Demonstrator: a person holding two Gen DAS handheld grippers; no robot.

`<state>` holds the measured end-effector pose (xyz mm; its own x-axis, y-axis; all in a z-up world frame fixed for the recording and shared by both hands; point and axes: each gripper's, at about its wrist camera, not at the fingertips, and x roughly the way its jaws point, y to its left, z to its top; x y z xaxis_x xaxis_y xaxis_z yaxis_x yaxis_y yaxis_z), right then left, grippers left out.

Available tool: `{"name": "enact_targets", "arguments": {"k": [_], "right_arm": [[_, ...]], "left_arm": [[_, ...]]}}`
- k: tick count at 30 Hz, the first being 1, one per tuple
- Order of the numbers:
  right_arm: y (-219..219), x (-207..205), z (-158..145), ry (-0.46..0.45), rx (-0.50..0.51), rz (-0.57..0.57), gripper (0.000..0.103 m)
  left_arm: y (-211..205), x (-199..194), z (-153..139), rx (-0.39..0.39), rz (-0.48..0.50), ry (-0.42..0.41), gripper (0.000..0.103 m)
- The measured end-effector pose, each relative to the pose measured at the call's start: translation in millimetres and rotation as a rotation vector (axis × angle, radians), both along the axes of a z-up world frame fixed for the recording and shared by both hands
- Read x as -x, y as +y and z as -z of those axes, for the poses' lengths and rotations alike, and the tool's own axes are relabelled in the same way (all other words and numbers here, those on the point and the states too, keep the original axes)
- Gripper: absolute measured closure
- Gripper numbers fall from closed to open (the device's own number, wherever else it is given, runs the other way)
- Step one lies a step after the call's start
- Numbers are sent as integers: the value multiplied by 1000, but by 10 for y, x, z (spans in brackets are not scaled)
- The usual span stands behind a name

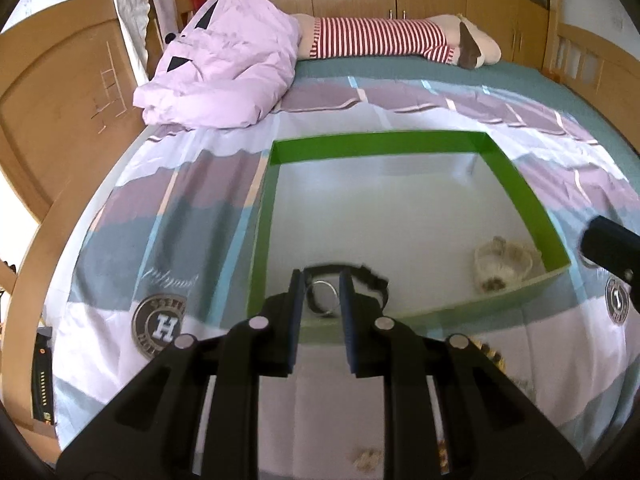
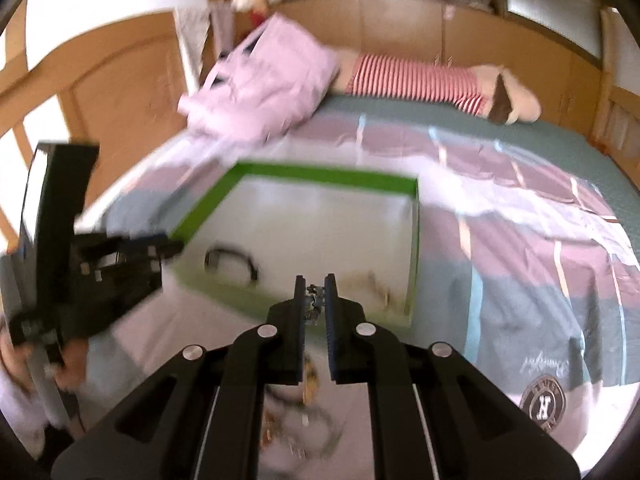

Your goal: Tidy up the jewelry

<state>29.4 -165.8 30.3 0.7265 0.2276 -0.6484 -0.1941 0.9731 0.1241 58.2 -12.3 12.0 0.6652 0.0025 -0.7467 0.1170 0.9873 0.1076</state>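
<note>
Over the tray's near edge, our right gripper pinched a hanging chain; the tray lay just ahead. Our left gripper stood open, empty, above the bangle inside.

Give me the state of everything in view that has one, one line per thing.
Green-walled open box: lidless, resting on the bed.
Black strap with silver ring: in the box's near left corner.
Cream beaded piece: lying in the box's near right corner.
Left gripper: jaws apart over the strap; contact unclear.
Right gripper: shut on a small metallic chain piece.
Loose jewelry pile: on the bed, outside the box.
</note>
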Motion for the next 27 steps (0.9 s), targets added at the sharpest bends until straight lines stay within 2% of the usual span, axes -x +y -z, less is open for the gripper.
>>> {"name": "enact_targets", "arguments": {"k": [3,6,10,15,16,19,20,24,27], "right_arm": [[25,-232,50,13,10,6,94],[31,-403,255,64,16,25,94],[20,-463,489,119,37,41,94],[7,-478,518,132,38,50,94],[-1,-483,522,135,39,57,91],[-50,-461,475,127,7,70,70],[-58,-450,449,121,-3,70,66],[-57,-420,383,110,-12,59,62],[-44,-399,347,107,-20,52,58]], "left_arm": [[-2,-108,84,-3,-16,20,85],[48,-229,209,14,-41,61,85],[123,-364,299,37,-67,91,85],[138,-379,330,29,-74,104,85],[135,-370,323,23,-74,99,85],[121,-349,301,23,-67,98,80],[115,-338,290,21,-65,95,78],[95,-301,255,9,-61,74,58],[78,-289,241,6,-50,73,58]]}}
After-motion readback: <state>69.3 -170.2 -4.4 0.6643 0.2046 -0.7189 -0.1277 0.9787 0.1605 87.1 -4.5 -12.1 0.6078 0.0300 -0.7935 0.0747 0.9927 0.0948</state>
